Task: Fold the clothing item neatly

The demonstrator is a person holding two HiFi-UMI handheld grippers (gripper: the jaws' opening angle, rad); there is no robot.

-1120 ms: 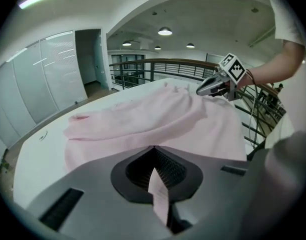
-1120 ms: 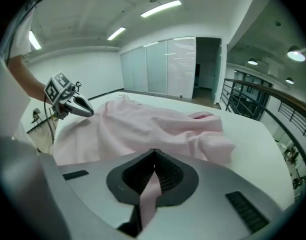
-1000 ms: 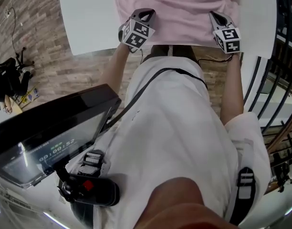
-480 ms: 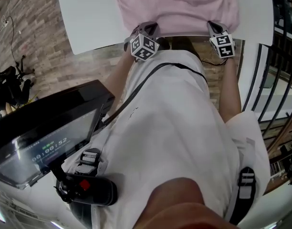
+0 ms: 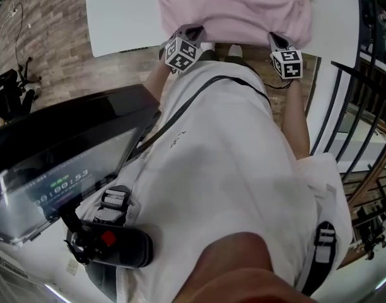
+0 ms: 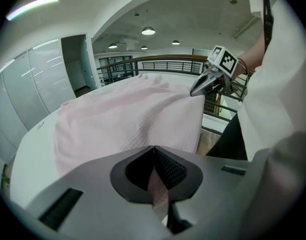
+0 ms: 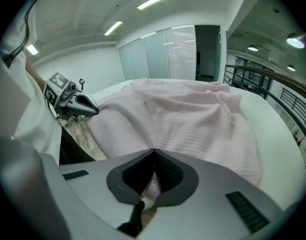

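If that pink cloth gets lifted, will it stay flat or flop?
Probably flop: the pink garment lies in soft wrinkles on the white table. It would likely sag between the left gripper and right gripper, both shut on its near edge. Its waffle weave looks grippy, not slippery.

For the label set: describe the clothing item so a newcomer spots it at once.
Find the white table at the top of the head view. The pink waffle-knit garment lies rumpled across it, its near edge pinched by the left tool and right tool. It is the only pink thing in view.
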